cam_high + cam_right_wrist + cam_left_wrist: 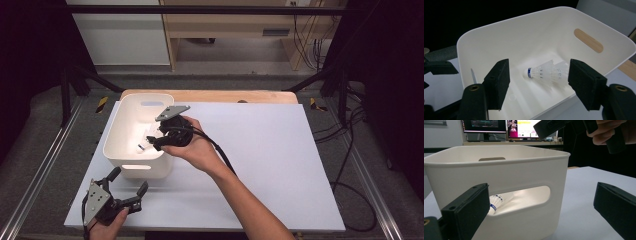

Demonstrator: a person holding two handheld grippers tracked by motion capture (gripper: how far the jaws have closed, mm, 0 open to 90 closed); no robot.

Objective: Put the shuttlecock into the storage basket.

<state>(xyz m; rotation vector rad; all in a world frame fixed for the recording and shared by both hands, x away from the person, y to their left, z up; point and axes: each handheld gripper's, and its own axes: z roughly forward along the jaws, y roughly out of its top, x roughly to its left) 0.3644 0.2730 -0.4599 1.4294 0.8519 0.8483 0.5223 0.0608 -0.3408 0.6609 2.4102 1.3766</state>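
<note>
The white plastic bin w/ cut-out handles (122,155) sits on the left part of the white bench (280,160). Inside it, on the bottom, lies a white feather shuttlecock w/ a blue band (544,71), on its side, touching nothing but the bin floor. In the left gripper view it peeks through the near handle slot (496,202).

The right gripper (152,139) hangs over the bin's right rim, pointing down into it. Its fingers (499,82) are wide apart & hold nothing; the shuttlecock shows between them but lower down, not touched. Nothing sits between fingers & shuttlecock.

The left gripper (129,182) is low at the bench's near-left corner, just in front of the bin. Its fingers (114,174) are wide apart too, w/ nothing in them. The bin's near wall stands between it & the shuttlecock.

Behind the bench: a wooden edge (210,95), pale cabinets (120,35), black cables (350,165) on the grey floor at right. Screens (484,125) glow far off.
</note>
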